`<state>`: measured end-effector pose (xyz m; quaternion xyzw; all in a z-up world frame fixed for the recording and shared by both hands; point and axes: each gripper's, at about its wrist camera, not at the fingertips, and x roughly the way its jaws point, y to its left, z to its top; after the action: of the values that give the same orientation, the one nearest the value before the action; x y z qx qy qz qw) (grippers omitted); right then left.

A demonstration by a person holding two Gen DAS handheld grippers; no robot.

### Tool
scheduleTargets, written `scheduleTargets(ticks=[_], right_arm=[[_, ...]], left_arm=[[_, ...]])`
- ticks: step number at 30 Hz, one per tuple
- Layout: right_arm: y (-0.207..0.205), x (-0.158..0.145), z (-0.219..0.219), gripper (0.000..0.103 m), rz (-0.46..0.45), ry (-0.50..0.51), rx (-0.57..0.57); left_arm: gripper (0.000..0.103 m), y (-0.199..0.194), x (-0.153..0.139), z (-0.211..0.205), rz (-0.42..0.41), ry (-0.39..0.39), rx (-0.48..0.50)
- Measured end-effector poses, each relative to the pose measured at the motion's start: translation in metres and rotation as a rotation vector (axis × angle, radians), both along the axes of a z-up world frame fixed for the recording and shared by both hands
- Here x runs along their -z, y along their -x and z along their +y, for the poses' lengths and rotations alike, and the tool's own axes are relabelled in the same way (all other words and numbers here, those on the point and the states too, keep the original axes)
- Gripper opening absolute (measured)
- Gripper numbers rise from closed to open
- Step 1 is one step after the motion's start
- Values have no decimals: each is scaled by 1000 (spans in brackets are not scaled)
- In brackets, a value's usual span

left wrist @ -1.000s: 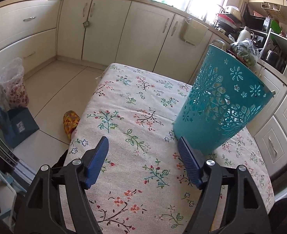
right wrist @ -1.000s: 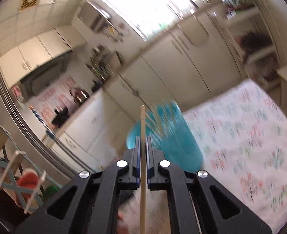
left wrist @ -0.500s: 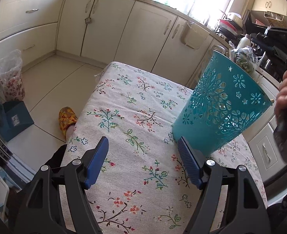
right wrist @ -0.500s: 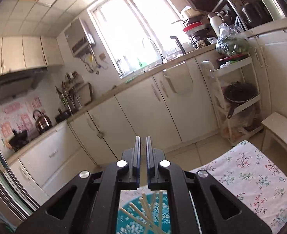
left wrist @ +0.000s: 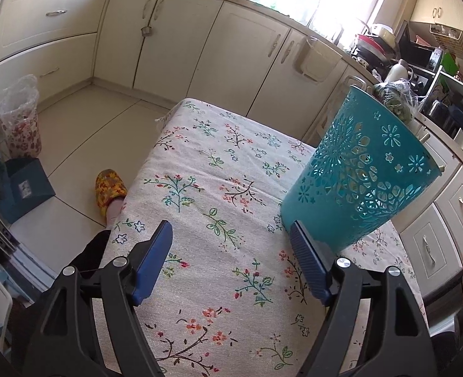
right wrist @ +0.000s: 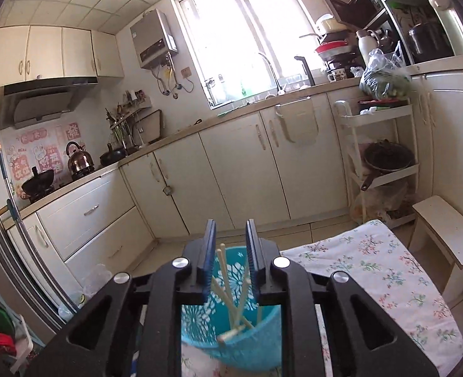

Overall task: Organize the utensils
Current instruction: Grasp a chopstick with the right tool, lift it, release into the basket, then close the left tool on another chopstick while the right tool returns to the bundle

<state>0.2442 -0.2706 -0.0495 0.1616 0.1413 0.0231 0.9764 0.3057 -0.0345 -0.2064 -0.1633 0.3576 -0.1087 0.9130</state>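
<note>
Several pale chopsticks (right wrist: 231, 295) lean at crossed angles inside the teal basket (left wrist: 363, 182), which stands near the right edge of the floral tablecloth (left wrist: 218, 207). Just above its rim hangs the right gripper (right wrist: 230, 238); its jaws have just been opening and now stand slightly apart, nothing pinched between them. Over the cloth, the left gripper (left wrist: 231, 235) hovers with jaws spread wide and empty, its right pad just beside the basket's base.

I see the tabletop (left wrist: 218, 194) bare ahead and left of my left tool (left wrist: 231, 257); the teal basket (left wrist: 360, 182) blocks its right side, chopsticks (right wrist: 231, 298) crowding its mouth.
</note>
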Motion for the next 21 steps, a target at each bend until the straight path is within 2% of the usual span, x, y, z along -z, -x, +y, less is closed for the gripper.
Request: scheduleTargets(ticks=[3,6,8,11,13,21], right_arm=[[26,8,-6,36,31,-24,18],[48,37,-4,36,140,-25,15],[58,67,3,36,243,-25,-9],[58,108,15,29,389,-18,-56],[49,124,24,25,456,9,-91],[20,150,55,19,570,113,-131]], left_arm=[[74,0,0,0,-1,-4,-9],[75,2,-1,1,-6,-11,-15],[75,3,-1,1,-7,-13,-23],[76,3,-2,3,-9,-17,-32],[76,4,-2,4,-9,-19,-35],[77,4,-2,6,-7,-16,-33]])
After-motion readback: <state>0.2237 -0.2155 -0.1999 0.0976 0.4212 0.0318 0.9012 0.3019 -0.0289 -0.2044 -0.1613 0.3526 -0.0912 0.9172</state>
